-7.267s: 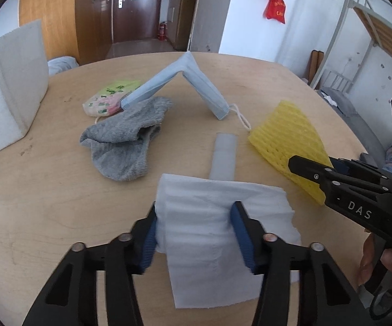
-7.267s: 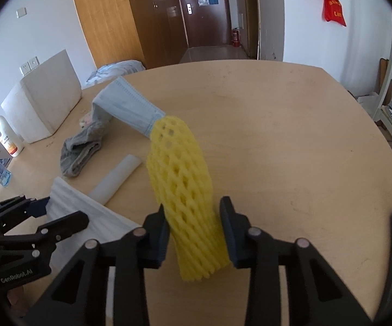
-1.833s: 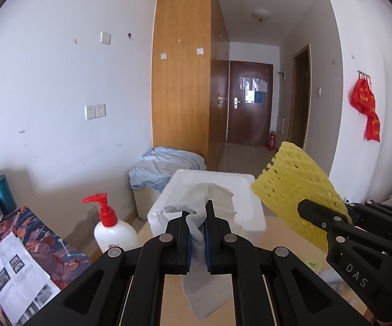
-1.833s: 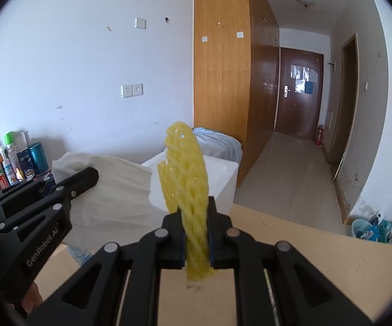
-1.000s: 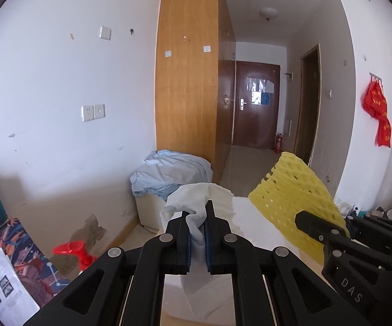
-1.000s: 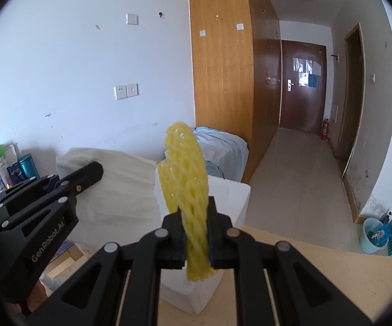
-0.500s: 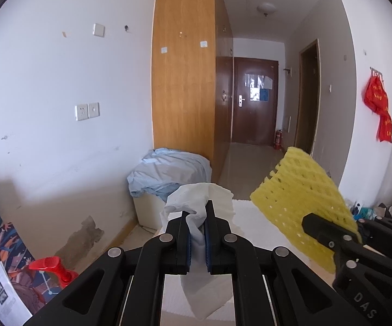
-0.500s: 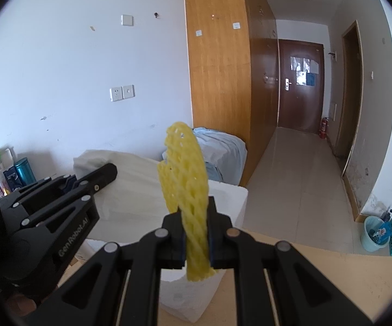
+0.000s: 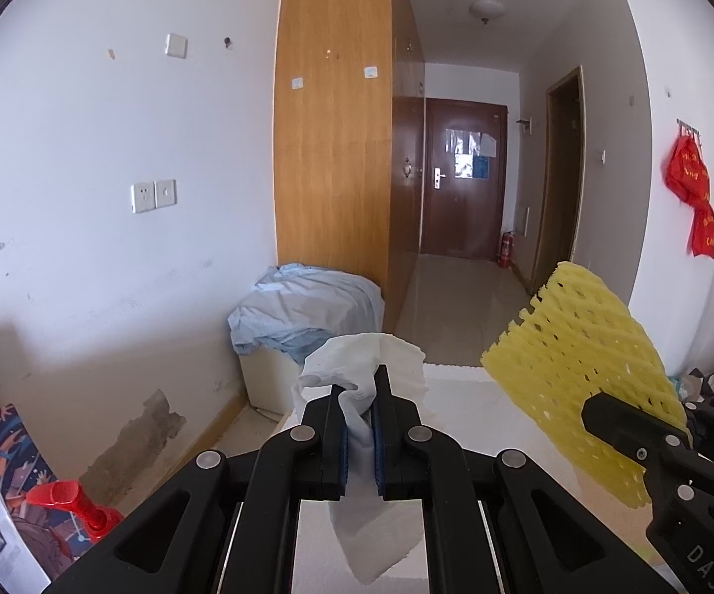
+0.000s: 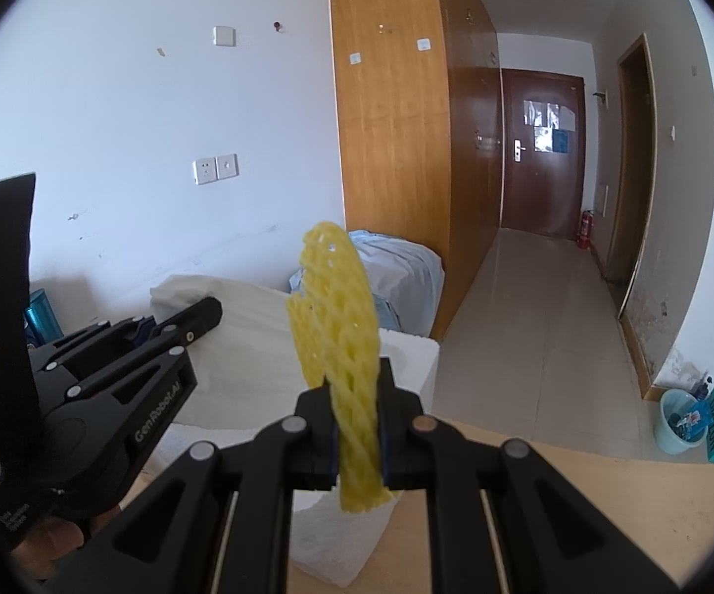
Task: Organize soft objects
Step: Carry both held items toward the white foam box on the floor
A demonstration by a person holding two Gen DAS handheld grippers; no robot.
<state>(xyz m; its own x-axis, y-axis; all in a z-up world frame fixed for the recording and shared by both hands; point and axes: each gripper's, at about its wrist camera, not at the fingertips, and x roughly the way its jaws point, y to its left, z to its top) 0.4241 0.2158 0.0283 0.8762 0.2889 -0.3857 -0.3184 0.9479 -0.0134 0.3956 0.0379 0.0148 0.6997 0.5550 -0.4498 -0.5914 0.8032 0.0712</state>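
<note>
Left wrist view | left gripper (image 9: 359,433) pinched on white tissue (image 9: 376,534), dangling over white foam box (image 9: 475,396) | right gripper (image 10: 357,433) clamped on yellow foam net (image 10: 337,312), held upright beside it | both poised above the box, looks like drop-off next

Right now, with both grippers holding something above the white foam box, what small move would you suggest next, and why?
Probably lower the left gripper and release the white tissue into the foam box: it is clamped and hangs over the box, as does the yellow foam net.
</note>
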